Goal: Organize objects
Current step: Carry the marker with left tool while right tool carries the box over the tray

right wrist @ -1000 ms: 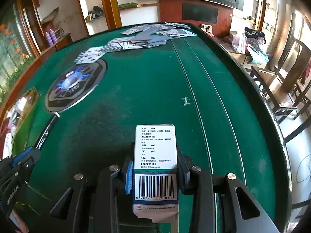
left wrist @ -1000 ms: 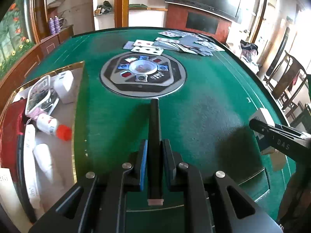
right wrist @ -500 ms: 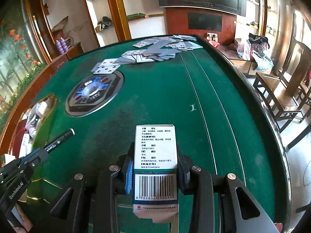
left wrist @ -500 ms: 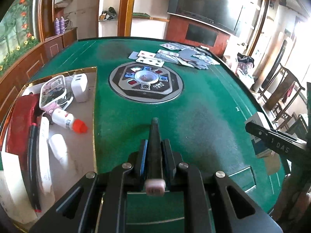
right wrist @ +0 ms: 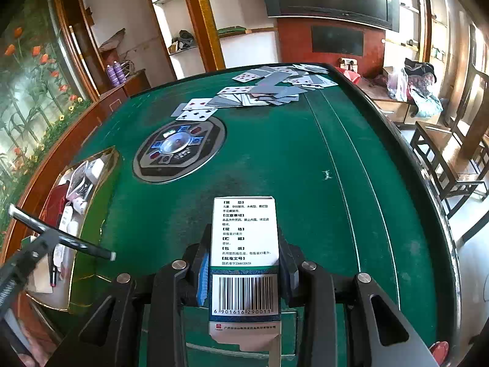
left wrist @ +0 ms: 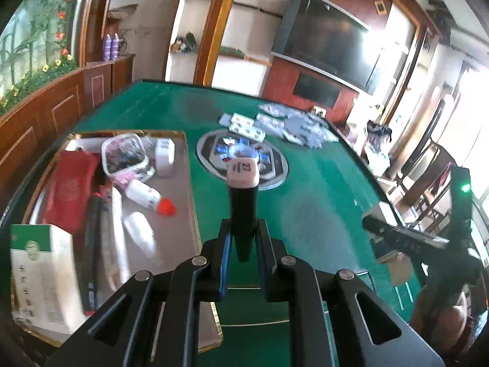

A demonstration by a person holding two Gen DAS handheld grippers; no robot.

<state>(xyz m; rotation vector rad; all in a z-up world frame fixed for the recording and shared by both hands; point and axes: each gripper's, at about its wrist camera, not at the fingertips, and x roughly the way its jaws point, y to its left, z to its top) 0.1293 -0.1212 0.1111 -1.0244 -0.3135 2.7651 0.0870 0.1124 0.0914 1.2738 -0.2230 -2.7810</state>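
Left gripper (left wrist: 241, 238) clamps a slim black marker pen (left wrist: 242, 211), pale cap end up, its long axis tilted toward the camera. Right gripper (right wrist: 244, 260) pinches one white printed medicine carton (right wrist: 244, 244), lengthwise. A gold-rimmed grey tray (left wrist: 180, 189) of about nine items lies left of both on the green felt desk (left wrist: 321, 202), nearer the left hand.

A green felt table (right wrist: 275, 165) carries scattered playing cards (right wrist: 262, 88), a round centre console (right wrist: 178, 150) and a gold-rimmed tray (left wrist: 189, 183).
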